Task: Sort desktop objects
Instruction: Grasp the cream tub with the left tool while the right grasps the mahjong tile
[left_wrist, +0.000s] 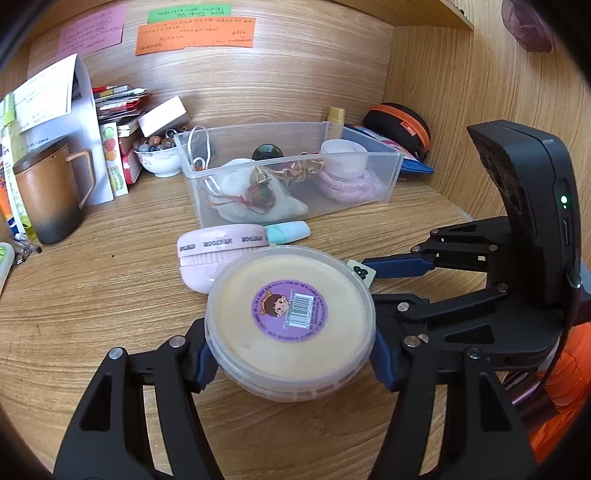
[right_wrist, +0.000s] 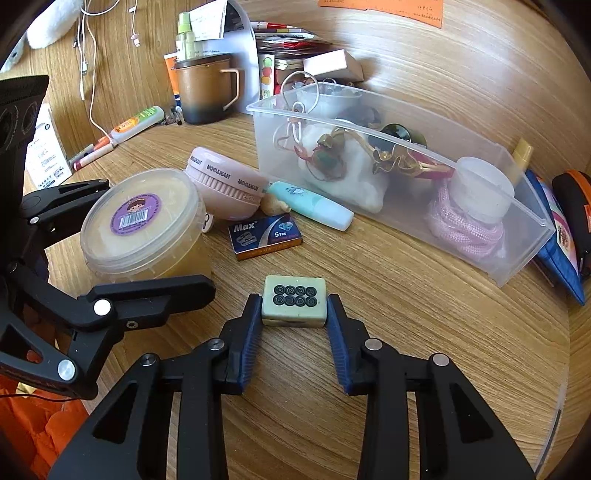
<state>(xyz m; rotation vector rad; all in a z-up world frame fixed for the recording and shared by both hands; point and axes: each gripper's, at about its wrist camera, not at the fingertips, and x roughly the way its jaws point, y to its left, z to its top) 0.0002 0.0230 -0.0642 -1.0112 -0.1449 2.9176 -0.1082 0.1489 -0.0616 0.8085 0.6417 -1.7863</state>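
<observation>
Pinched between the blue pads of the right gripper is one mahjong tile, face up on the desk, while one round lidded tub is clamped by the left gripper, apparently so both can be lifted together. Just beyond the jaws, one pink case, one razor-blade box and one mint highlighter are left unsorted. Farther out, one clear bin is set as the likely destination.
</observation>
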